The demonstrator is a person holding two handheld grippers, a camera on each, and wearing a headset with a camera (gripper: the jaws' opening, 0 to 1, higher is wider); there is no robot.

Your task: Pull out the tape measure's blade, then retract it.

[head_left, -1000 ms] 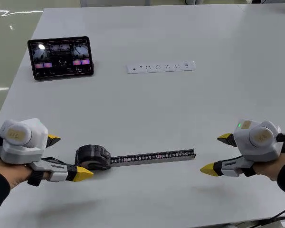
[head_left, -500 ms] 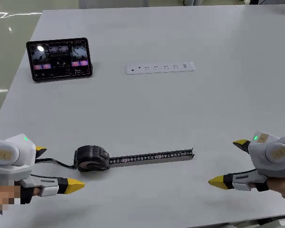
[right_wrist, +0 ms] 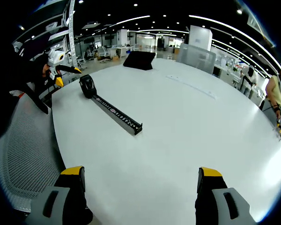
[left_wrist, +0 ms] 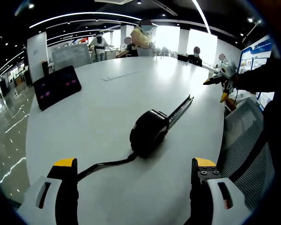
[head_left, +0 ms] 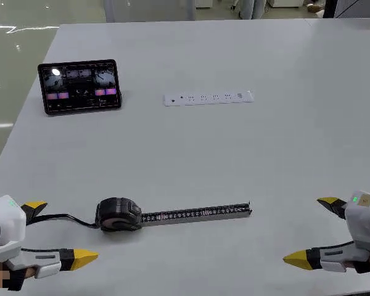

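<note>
Head view: tape (head_left: 118,214) lies on desk (head_left: 234,154) near the front edge, with blade (head_left: 197,214) pulled out to the right, flat on the desk. Left gripper (head_left: 60,231) is left of the tape, jaws wide apart, gripping nothing. Right gripper (head_left: 312,230) is well right of the blade tip, jaws wide apart, gripping nothing. Tablet (head_left: 80,86) and power strip (head_left: 208,97) sit farther back.
Left gripper view: tape ahead of the spread jaws, untouched, strap (left_wrist: 105,164) trailing toward the camera.
Right gripper view: blade tip ahead and to the left, apart from the spread jaws, tape beyond it.
</note>
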